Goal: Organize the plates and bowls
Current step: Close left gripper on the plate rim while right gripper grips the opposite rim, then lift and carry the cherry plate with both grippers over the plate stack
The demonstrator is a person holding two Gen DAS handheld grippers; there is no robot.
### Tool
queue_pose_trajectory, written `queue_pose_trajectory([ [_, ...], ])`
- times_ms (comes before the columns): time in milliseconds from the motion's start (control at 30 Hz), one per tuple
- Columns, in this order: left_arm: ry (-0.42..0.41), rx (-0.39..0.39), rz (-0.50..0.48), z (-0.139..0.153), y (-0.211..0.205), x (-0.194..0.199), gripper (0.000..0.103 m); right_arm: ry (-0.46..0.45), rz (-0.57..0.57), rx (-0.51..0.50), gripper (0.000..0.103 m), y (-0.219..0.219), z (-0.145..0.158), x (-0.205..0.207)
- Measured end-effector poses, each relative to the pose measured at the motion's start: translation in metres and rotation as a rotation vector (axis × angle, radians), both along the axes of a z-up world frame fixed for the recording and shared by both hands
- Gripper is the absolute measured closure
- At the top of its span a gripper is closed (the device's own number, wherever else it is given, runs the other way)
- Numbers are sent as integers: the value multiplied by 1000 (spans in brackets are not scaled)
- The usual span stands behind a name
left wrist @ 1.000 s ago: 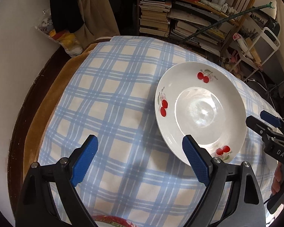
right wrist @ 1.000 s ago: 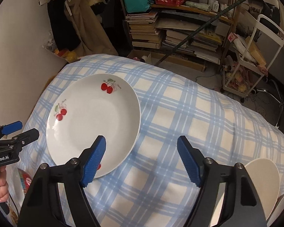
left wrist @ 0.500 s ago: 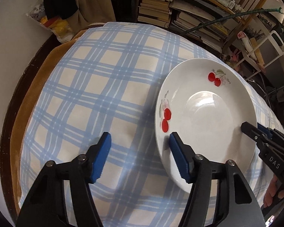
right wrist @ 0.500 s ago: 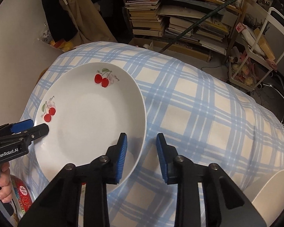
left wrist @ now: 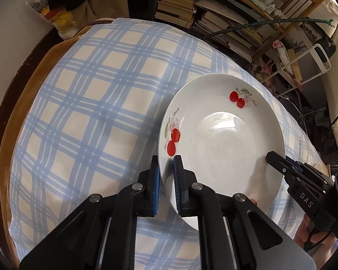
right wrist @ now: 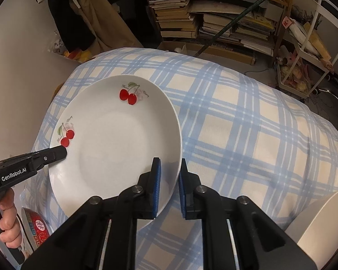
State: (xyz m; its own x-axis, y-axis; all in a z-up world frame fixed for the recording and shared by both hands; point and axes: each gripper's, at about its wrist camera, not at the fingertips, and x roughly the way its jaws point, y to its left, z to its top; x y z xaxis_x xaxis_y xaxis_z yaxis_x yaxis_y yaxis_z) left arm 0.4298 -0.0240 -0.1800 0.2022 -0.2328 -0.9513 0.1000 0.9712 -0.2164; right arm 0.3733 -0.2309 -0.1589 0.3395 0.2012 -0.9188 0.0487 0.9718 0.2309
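Observation:
A white plate with red cherries (left wrist: 223, 139) (right wrist: 115, 139) lies on the table's blue checked cloth (left wrist: 90, 112) (right wrist: 247, 135). My left gripper (left wrist: 166, 164) straddles the plate's left rim. Its jaws are closing, with one blue pad under the rim and one on top, and both seem to press on it. It appears in the right wrist view as the left gripper (right wrist: 58, 153) beside a cherry. My right gripper (right wrist: 170, 166) is closing the same way on the right rim. From the left camera the right gripper (left wrist: 272, 157) shows on that far rim.
A red patterned bowl (right wrist: 37, 225) sits near the front left by a person's hand (right wrist: 7, 229). A white dish (right wrist: 322, 225) stands at the front right. Beyond the table are stacked books (right wrist: 180, 15), hanging clothes (right wrist: 78, 15) and a white cart (right wrist: 313, 45).
Both grippers came down to the plate and their jaws went from wide apart to nearly together, one on each side of the rim. The plate has not shifted on the cloth.

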Motion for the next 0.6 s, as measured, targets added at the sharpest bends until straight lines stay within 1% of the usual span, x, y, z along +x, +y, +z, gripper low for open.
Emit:
queue_pose_trajectory([
  [100, -1, -4, -5, 7, -1, -12, 92, -7, -15, -7, 88, -2, 7, -10],
  [233, -13, -4, -34, 18, -3, -29, 92, 7, -36, 42, 89, -10, 12, -24],
  [467, -26, -19, -56, 40, 0, -61, 92, -26, -39, 67, 90, -12, 32, -57],
  [600, -33, -20, -61, 53, 2, -82, 92, -45, -58, 90, 91, -13, 42, -77],
])
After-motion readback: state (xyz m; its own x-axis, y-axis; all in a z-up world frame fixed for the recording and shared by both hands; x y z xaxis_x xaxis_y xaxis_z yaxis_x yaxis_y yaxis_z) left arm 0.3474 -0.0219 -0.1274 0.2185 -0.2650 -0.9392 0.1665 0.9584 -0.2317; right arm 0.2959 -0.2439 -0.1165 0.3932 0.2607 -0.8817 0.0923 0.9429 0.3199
